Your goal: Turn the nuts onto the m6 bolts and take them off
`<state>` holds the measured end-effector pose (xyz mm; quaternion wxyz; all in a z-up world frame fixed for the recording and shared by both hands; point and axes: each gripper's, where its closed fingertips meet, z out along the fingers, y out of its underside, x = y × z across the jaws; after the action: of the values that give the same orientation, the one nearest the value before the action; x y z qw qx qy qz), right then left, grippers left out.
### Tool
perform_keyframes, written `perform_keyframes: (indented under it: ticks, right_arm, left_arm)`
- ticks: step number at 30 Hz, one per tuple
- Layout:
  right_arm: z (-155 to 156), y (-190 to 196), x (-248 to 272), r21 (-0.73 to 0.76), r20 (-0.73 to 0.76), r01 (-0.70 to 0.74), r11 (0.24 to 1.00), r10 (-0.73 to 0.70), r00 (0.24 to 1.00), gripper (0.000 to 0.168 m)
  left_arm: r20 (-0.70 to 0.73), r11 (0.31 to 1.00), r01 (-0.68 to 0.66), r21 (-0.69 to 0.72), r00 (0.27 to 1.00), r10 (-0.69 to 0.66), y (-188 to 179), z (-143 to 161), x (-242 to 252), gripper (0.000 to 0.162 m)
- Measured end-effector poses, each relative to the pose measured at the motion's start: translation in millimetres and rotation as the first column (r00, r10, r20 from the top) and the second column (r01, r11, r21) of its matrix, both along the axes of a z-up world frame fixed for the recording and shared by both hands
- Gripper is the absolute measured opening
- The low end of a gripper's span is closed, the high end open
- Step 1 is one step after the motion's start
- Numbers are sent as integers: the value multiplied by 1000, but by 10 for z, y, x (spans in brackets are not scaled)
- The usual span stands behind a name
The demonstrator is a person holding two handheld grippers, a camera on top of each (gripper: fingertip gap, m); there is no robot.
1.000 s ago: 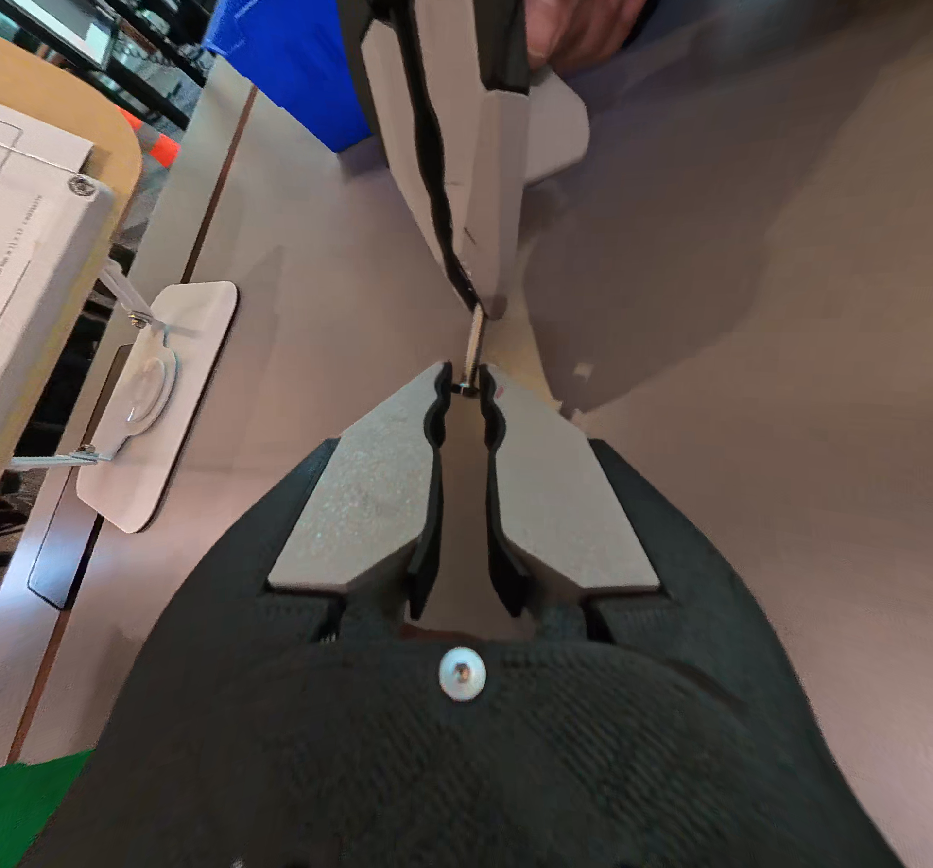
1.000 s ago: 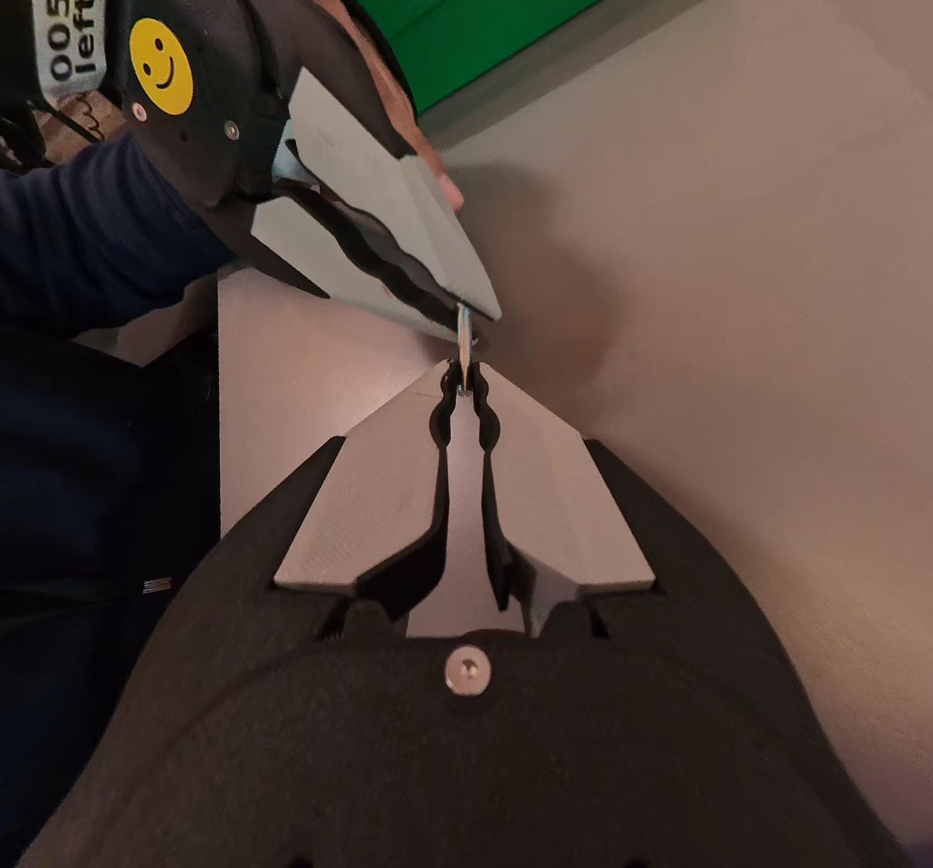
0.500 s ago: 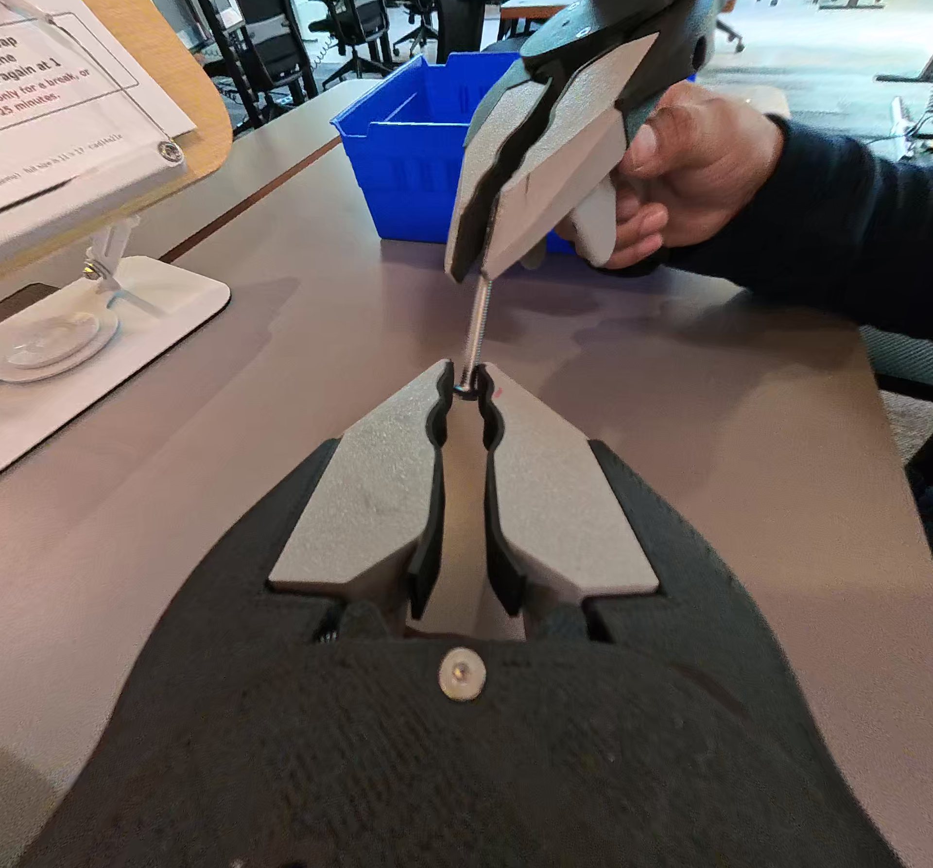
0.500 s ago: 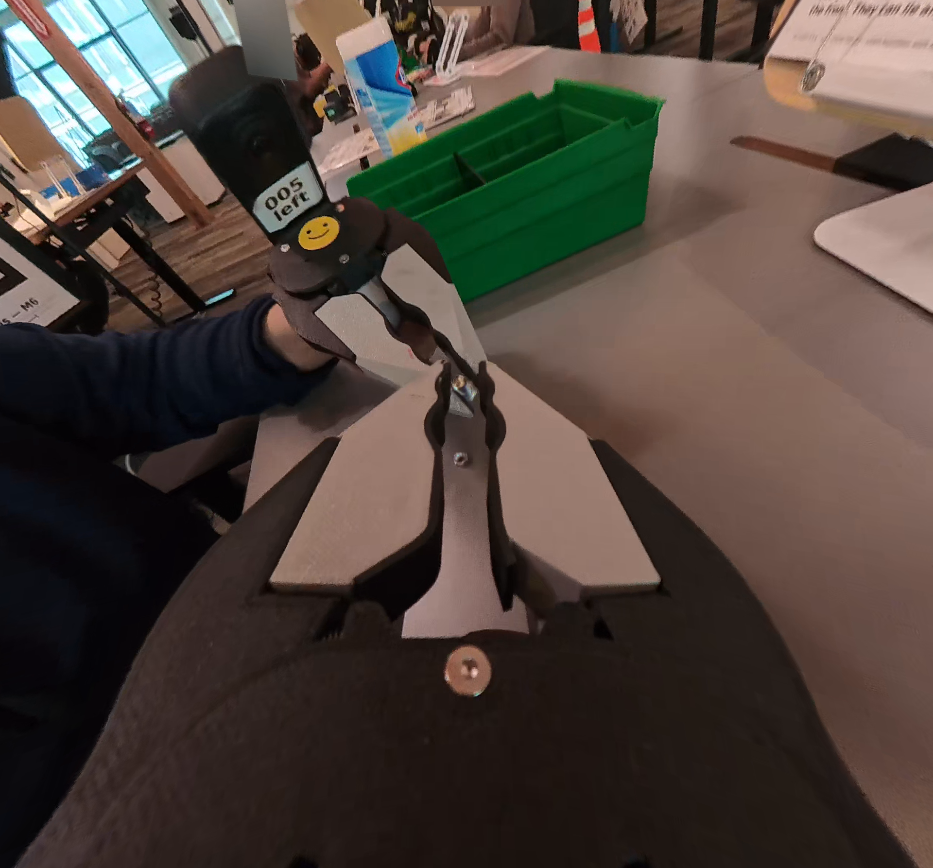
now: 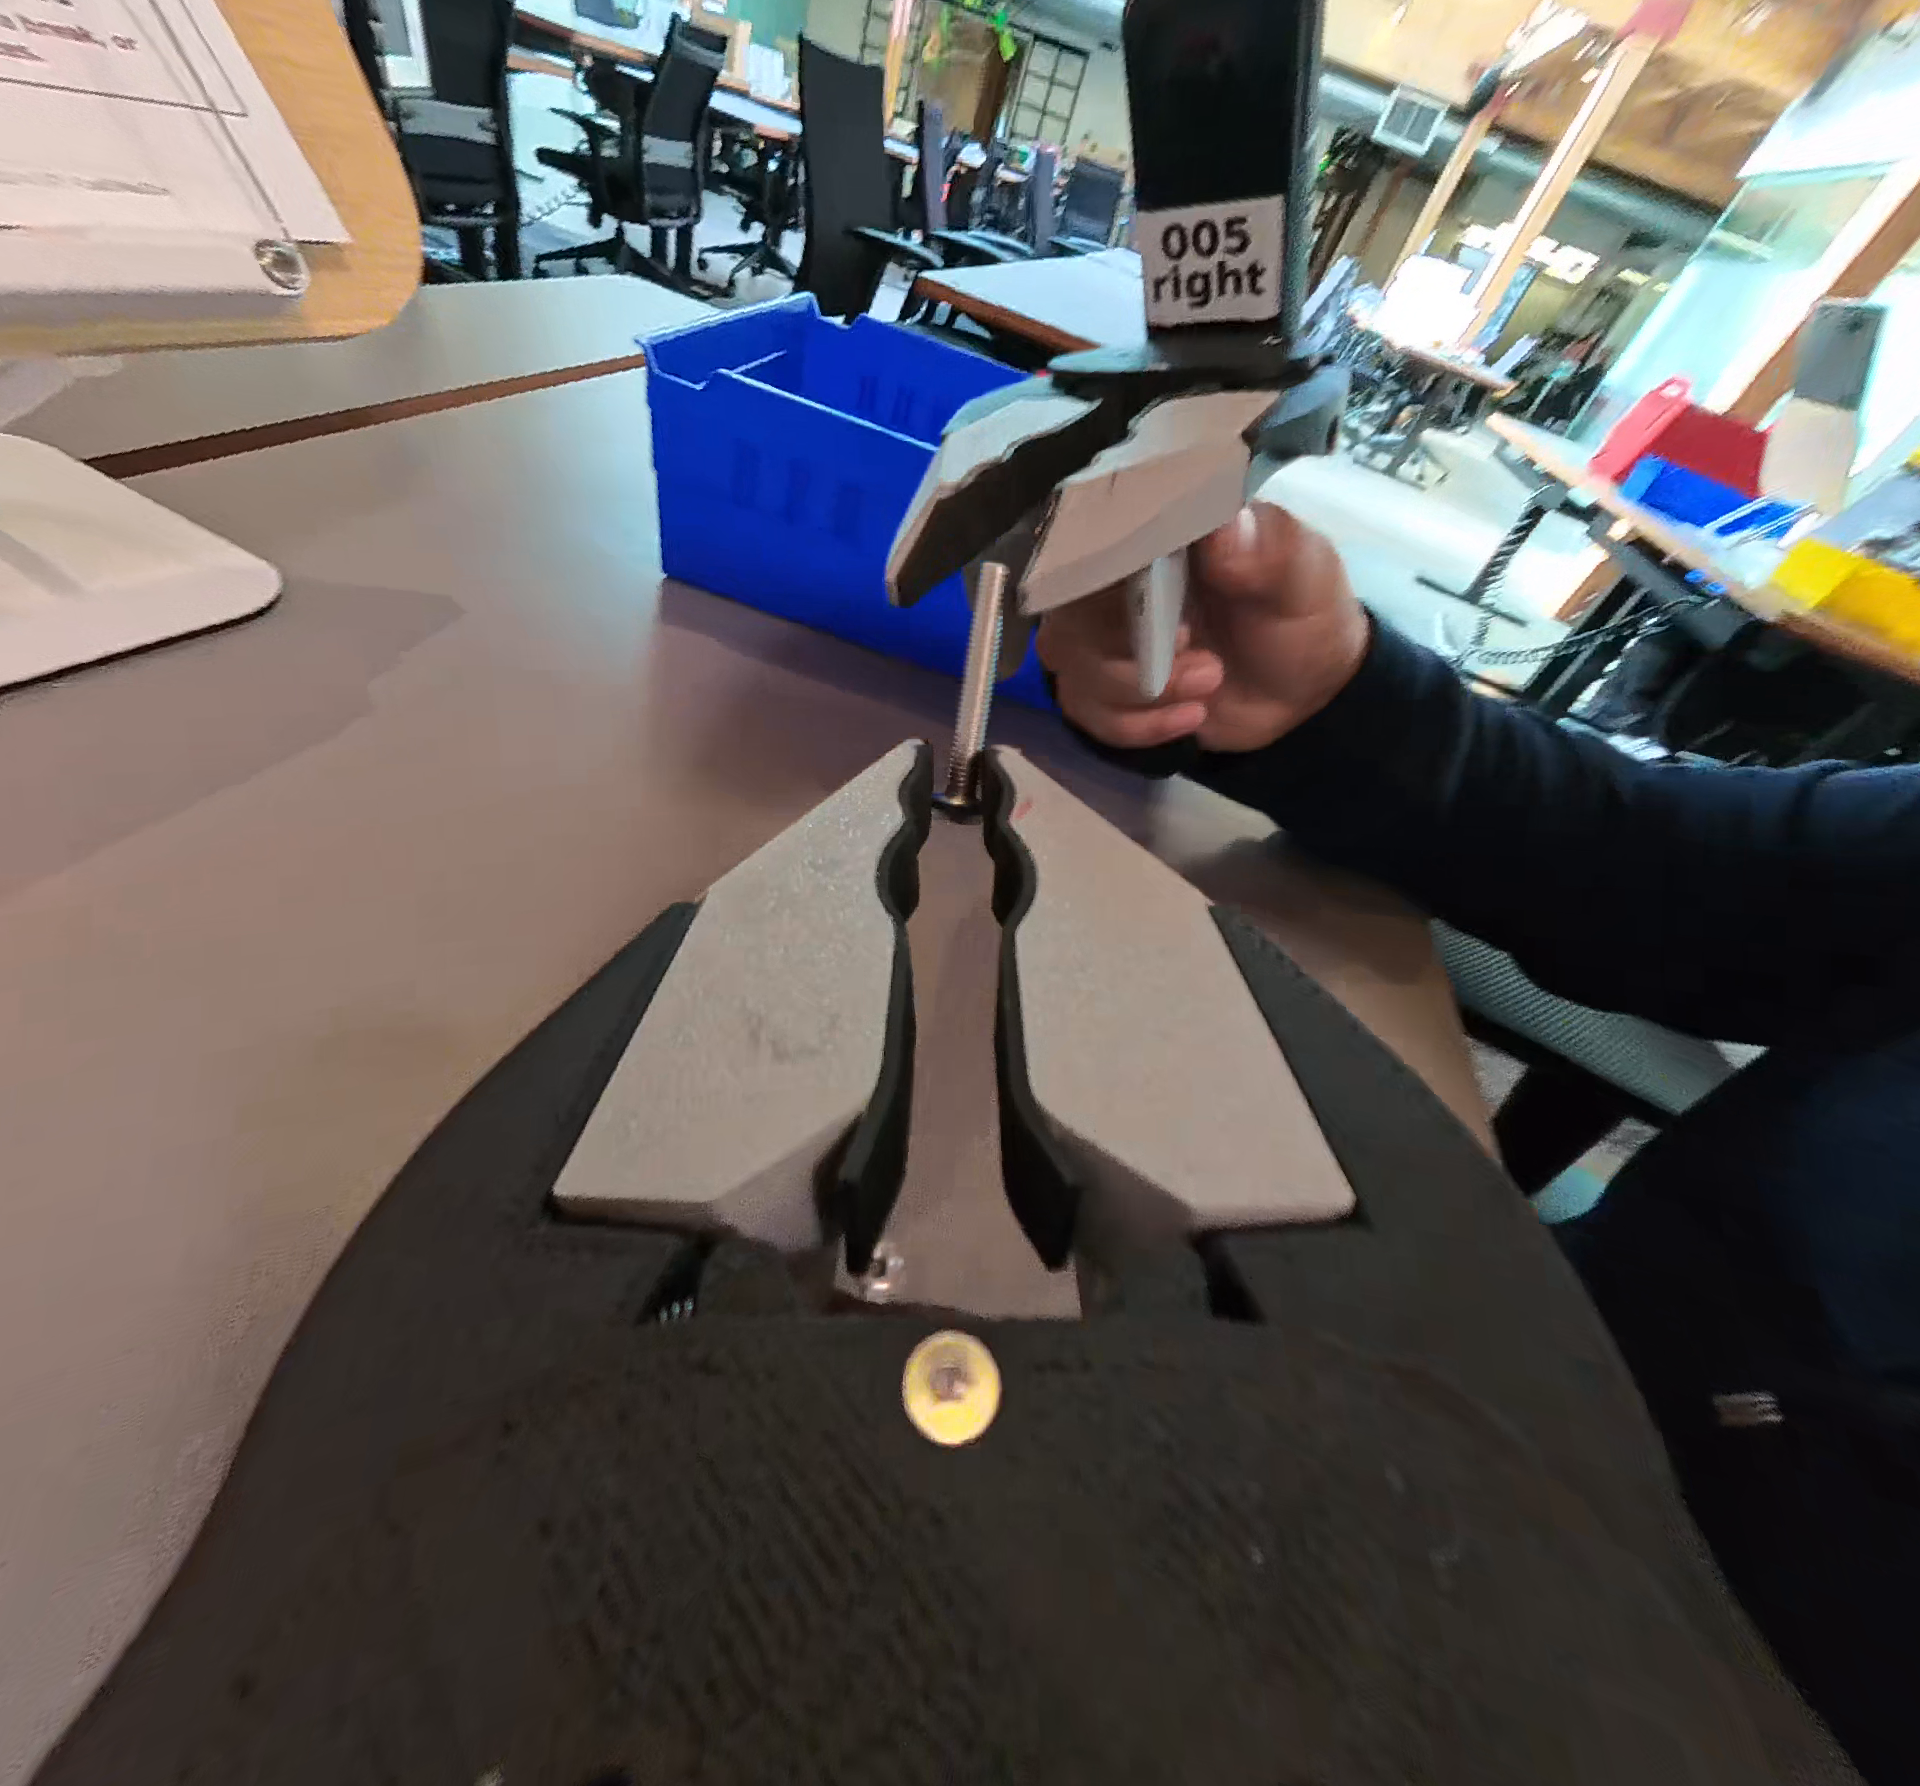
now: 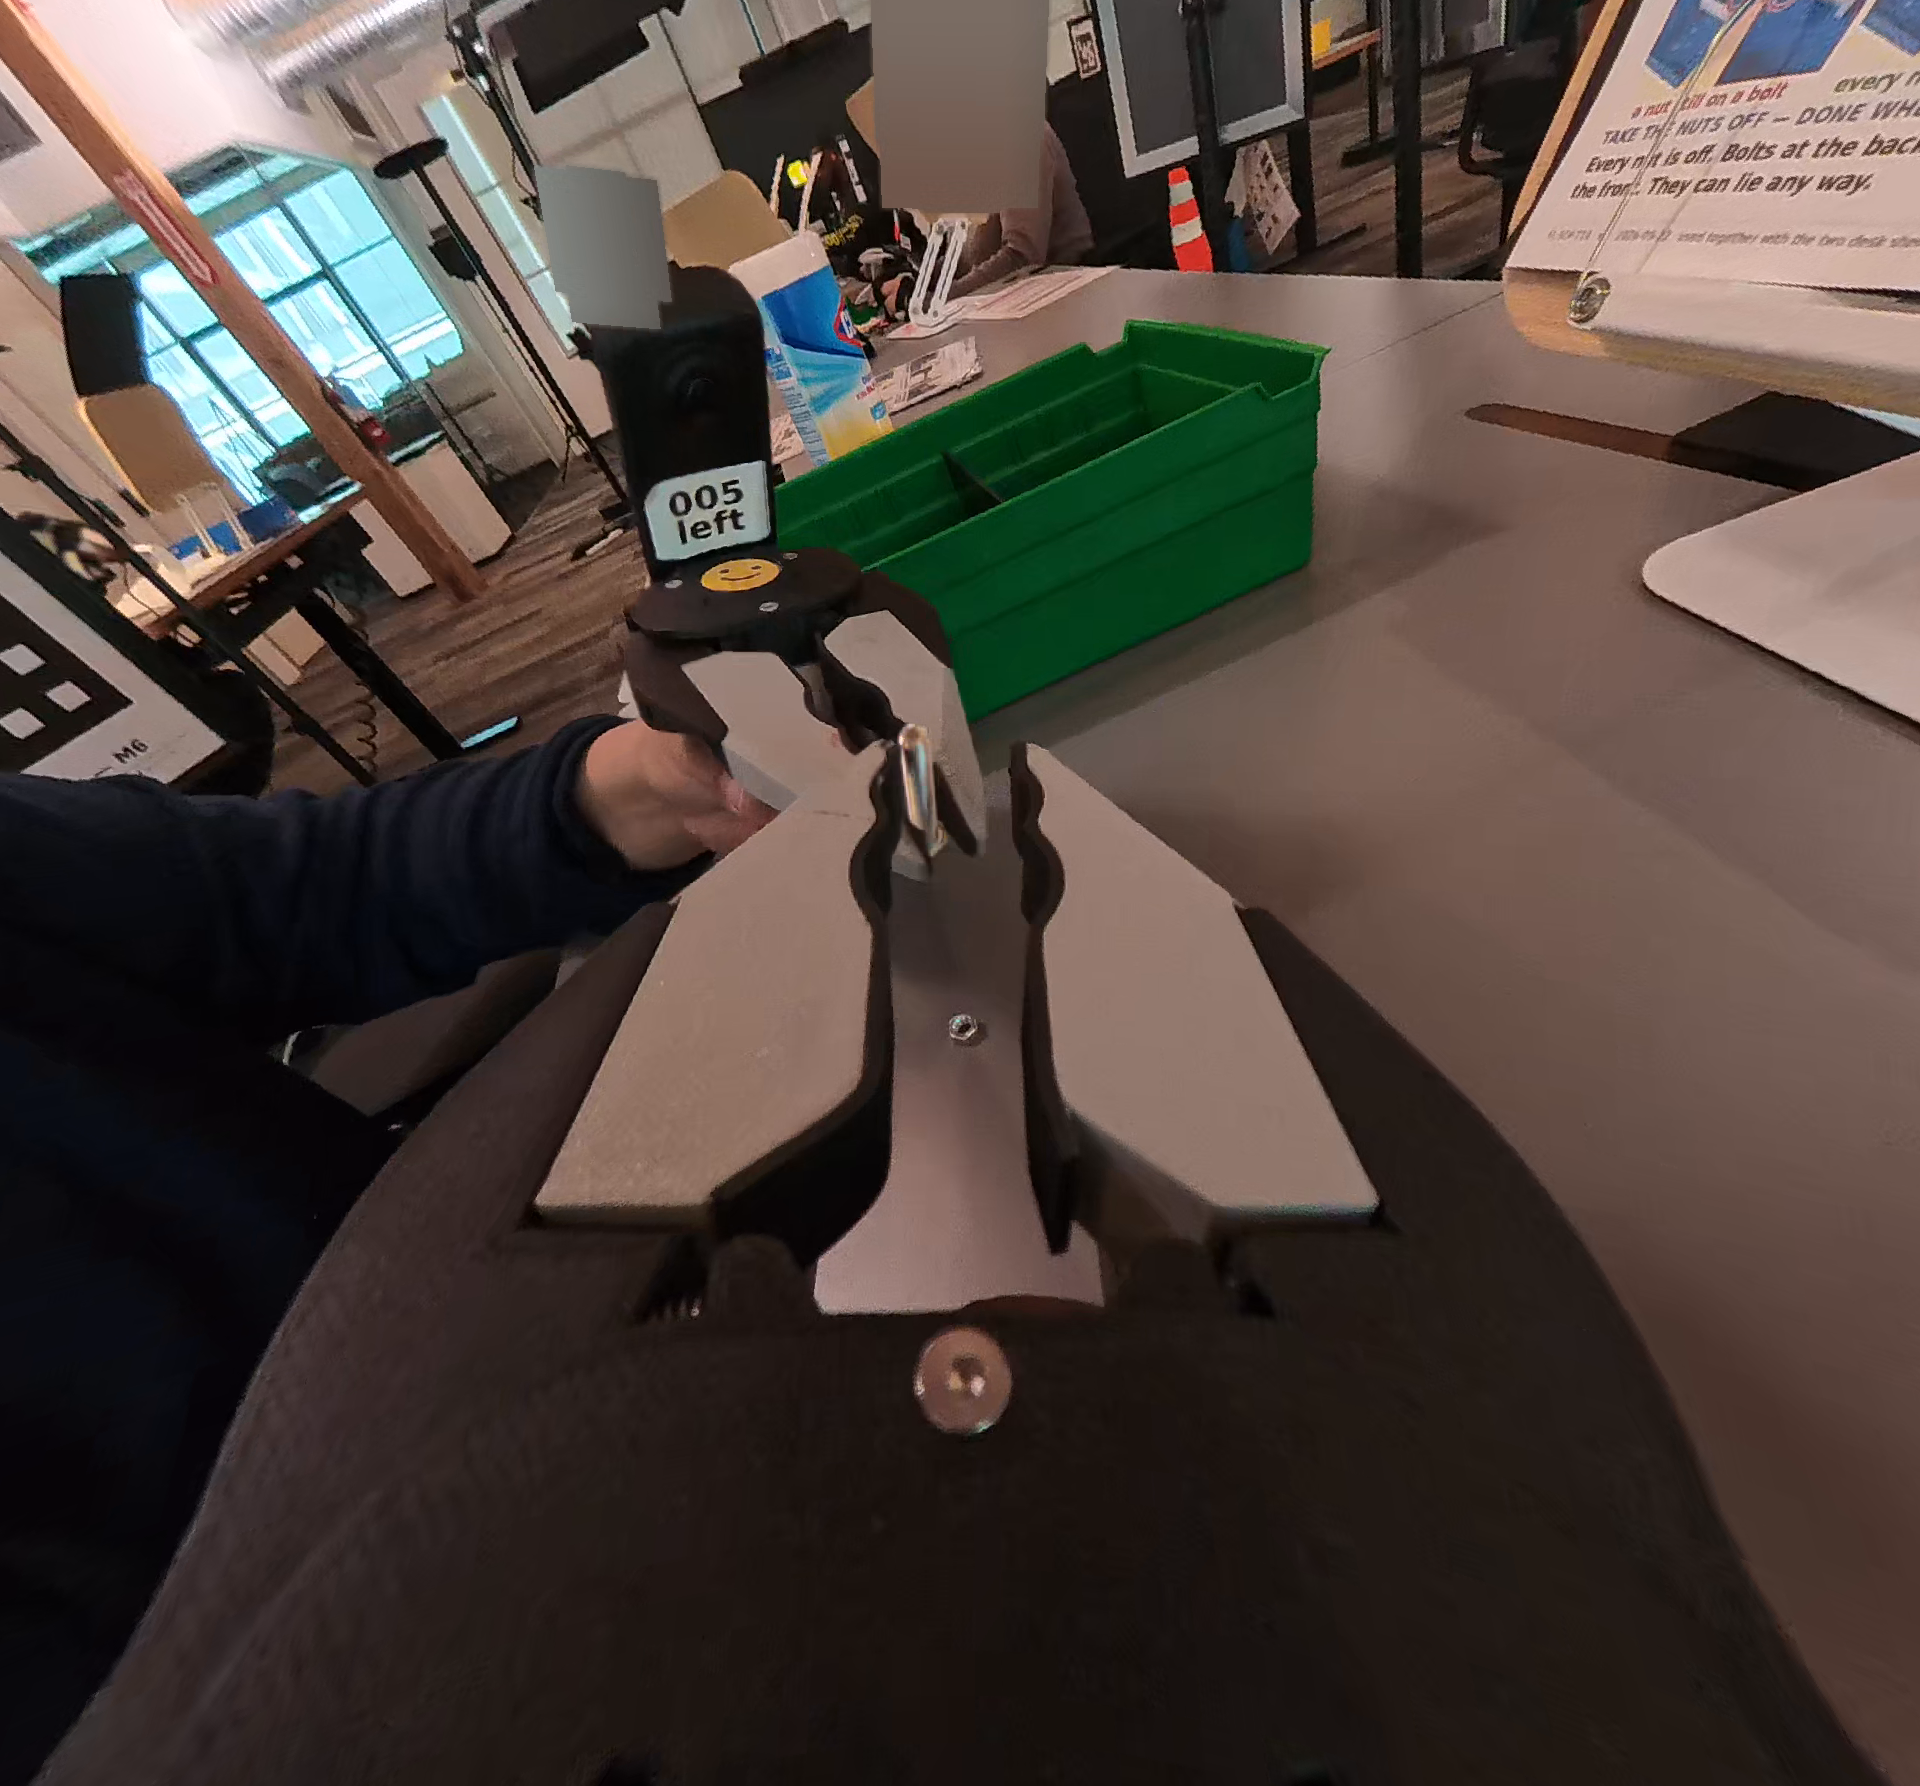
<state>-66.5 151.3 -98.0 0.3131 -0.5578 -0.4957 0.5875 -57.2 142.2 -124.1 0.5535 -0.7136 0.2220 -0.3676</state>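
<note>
My right claw [image 6: 951, 791] had spread open off the bolt [image 5: 977, 666]; my left claw [image 5: 956, 786] pinched its head; a nut [image 6: 964, 1028] lay on the bench [image 6: 1455, 801].

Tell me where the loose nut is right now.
Right wrist view: the nut lies on the grey table, seen in the gap between the fingers of the open right hand-held gripper, nearer the camera than the bolt.

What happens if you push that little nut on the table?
The nut lies flat on the smooth table, so it would probably slide, not roll. It looks tiny, so likely very light and easy to flick away.
</note>
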Motion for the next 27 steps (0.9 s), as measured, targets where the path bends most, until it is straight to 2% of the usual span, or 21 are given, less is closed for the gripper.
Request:
perform_keyframes:
  ticks: [1, 3, 7, 16, 21, 27]
  right_arm:
    - [-12, -38, -14, 2, 1, -17, 1000, 17, 1000, 16]
    - [-5, -142, -32, 22, -11, -56, 998, 56, 998, 3]
    - [-89, -148, -97, 59, 29, -18, 998, 16, 999, 2]
    - [-220, -61, -128, -74, 74, 0, 997, 6, 997, 2]
    - [-339, -155, -169, -100, 117, -47, 994, 58, 991, 3]
    - [-296, -144, -169, -92, 97, -39, 995, 48, 994, 3]
  left_arm:
    - [11, 1000, 8, -2, 1000, -8, -8, 7, 20, 7]
    - [5, 1000, 25, -10, 1000, -25, -28, -10, 65, 7]
    - [-23, 999, 33, -41, 999, -34, -37, -93, 116, 3]
    - [68, 987, 48, -156, 997, -37, 12, -192, 74, 4]
    - [-58, 988, 31, -150, 998, -40, 3, -321, 113, 4]
    - [-56, 991, 19, -133, 998, -27, 14, -290, 72, 3]
